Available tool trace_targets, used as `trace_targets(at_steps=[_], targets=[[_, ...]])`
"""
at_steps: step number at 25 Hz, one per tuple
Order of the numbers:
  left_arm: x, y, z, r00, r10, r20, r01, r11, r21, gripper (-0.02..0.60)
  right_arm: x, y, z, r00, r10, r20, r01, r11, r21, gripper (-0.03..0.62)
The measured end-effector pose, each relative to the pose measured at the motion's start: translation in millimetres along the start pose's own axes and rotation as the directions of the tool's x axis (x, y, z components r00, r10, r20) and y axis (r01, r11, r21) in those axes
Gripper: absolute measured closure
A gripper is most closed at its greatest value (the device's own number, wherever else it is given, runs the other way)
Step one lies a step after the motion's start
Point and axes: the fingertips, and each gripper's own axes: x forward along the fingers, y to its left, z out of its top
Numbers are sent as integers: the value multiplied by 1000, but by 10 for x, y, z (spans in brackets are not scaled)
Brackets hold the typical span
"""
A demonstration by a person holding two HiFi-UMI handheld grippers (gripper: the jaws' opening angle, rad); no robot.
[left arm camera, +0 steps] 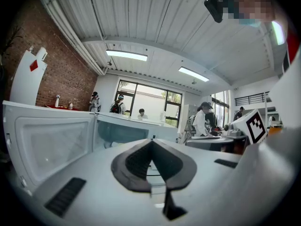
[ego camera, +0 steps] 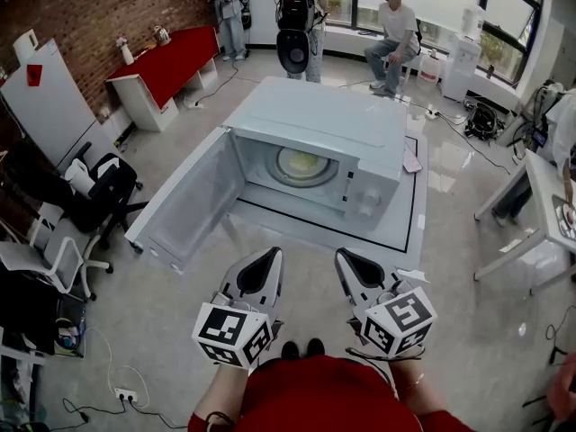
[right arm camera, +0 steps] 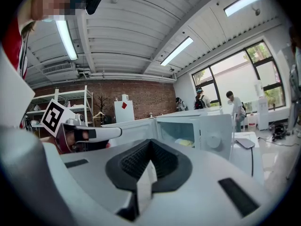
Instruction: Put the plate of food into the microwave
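The plate of food (ego camera: 301, 164) sat inside the microwave (ego camera: 335, 120), in the middle of the frame in the head view. The left gripper (ego camera: 267, 257) was low in the frame, close to the person's body. Its jaws were shut tight with nothing in them. The right gripper (ego camera: 347, 259) was just beside it, also closed and empty. I think both were held back and low because the plate was already in, so there was nothing left to carry. The door (ego camera: 189, 201) hung wide open toward the left of the frame, so closing it looked like the job left to do. The microwave stood on a low white tabletop (ego camera: 400, 223) with a black line round it.

The top of the microwave hid the back part of the plate. The food was only a pale yellow patch, and I could not tell what it was. In the right gripper view just a small yellow bit showed in the opening. The left gripper view showed the door and the opening, but no plate.
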Motion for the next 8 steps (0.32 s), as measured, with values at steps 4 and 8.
trace_targets(at_steps=[4, 8], targets=[[8, -18, 41, 1000, 4, 9, -4, 1000, 22, 574, -12, -23, 2, 1000, 0, 1, 0, 1000, -11, 582], [16, -45, 45, 1000, 7, 12, -7, 999, 35, 574, -30, -34, -11, 1000, 2, 1, -2, 1000, -19, 582]])
